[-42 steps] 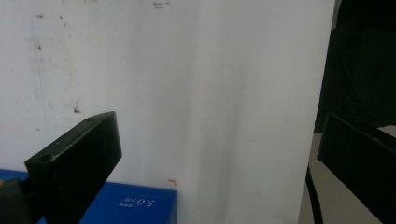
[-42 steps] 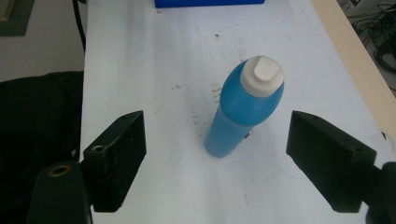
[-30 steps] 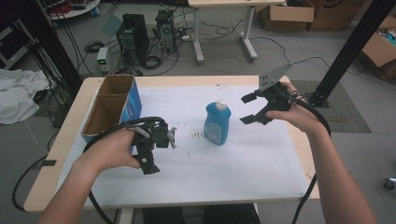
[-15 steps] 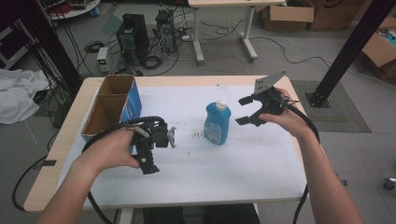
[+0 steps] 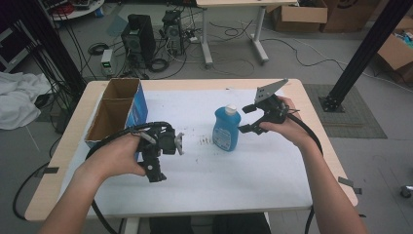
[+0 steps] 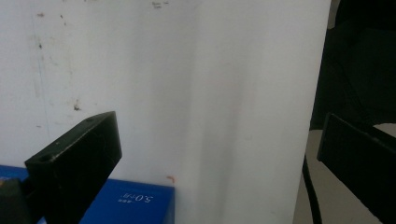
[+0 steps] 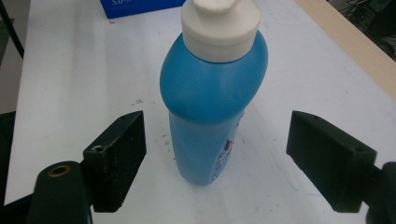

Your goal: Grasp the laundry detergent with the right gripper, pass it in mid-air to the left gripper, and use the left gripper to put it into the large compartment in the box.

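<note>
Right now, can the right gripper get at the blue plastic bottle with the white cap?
Probably yes. The right gripper is open, its jaws standing either side of the upright blue plastic bottle with the white cap, and nothing lies between them on the white table cover.

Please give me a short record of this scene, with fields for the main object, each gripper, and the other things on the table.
main object: blue bottle with white cap, upright on the white table cover
right gripper: open, jaws on either side of the bottle, not touching it
left gripper: open, holding nothing, above the cover near the box
other things: open cardboard box with blue side, at the table's left
contact: none seen
</note>
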Tool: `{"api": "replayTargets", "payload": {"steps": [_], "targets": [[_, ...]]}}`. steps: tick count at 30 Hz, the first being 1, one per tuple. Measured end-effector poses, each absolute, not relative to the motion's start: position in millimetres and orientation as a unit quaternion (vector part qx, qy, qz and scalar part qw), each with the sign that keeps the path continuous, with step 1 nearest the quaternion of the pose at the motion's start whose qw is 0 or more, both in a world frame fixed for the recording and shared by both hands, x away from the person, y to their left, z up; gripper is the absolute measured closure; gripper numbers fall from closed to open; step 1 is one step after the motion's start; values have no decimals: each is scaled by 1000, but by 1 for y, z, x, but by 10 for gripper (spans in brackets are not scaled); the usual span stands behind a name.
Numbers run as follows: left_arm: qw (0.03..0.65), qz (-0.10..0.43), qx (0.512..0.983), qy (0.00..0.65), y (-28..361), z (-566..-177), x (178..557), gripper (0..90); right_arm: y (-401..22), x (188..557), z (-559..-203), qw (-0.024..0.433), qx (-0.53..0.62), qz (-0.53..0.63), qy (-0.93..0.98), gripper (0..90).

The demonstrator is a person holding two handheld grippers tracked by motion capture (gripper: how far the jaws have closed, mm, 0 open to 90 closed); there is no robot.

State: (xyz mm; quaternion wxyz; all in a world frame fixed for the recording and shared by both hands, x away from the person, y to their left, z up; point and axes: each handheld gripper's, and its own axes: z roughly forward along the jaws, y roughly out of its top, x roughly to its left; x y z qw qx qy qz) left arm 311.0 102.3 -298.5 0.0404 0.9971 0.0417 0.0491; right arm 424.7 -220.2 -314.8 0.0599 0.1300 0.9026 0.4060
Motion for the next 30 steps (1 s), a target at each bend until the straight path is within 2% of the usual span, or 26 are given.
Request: {"api": "replayTargets", "payload": {"steps": [30], "targets": [[44,48,997,44,107,-300,312,3,-183,424,-348,89,160,415,891,244]]}}
